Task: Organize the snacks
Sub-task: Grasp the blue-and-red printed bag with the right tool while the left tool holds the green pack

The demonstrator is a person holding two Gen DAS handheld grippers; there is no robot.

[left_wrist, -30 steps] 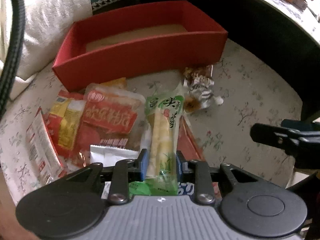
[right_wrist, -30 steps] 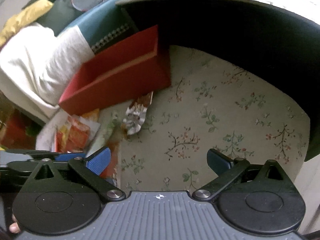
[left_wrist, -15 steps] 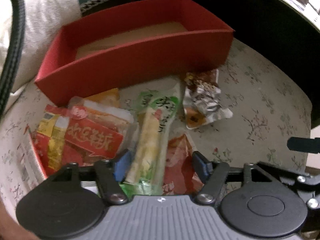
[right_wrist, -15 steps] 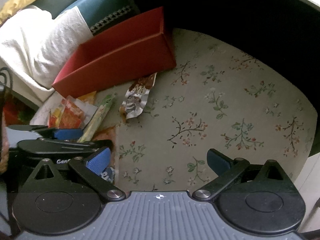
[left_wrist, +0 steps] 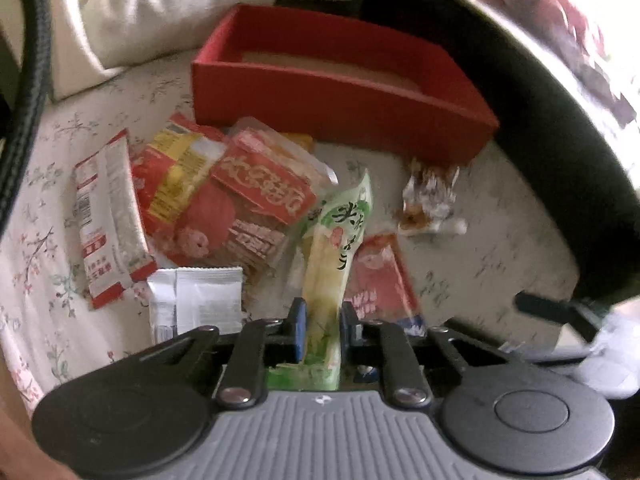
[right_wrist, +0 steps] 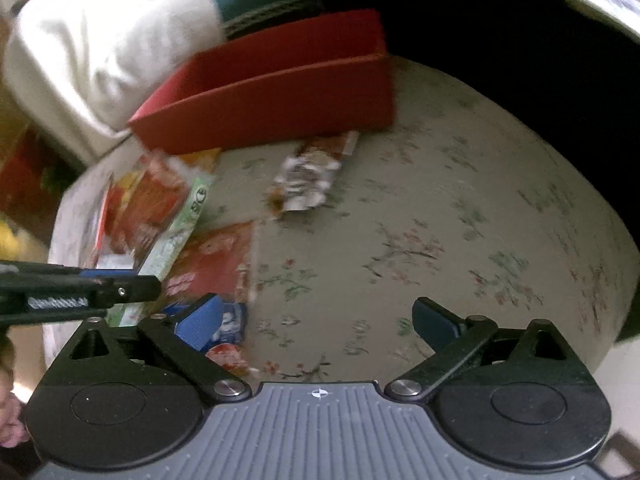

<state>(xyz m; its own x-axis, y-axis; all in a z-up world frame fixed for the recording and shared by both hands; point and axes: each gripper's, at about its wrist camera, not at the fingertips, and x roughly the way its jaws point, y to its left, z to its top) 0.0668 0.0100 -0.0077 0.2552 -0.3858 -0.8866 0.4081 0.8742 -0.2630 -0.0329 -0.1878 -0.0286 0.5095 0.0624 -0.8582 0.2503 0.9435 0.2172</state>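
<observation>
Green pack pinched in the left gripper, which has just closed on its lower end.

The right gripper gapes wide over bare floral cloth, nothing between its pads. Only the left view shows the red box standing empty and the silver sachet. Red packs crowd left of the green pack; a crumpled wrapper lies right.
</observation>
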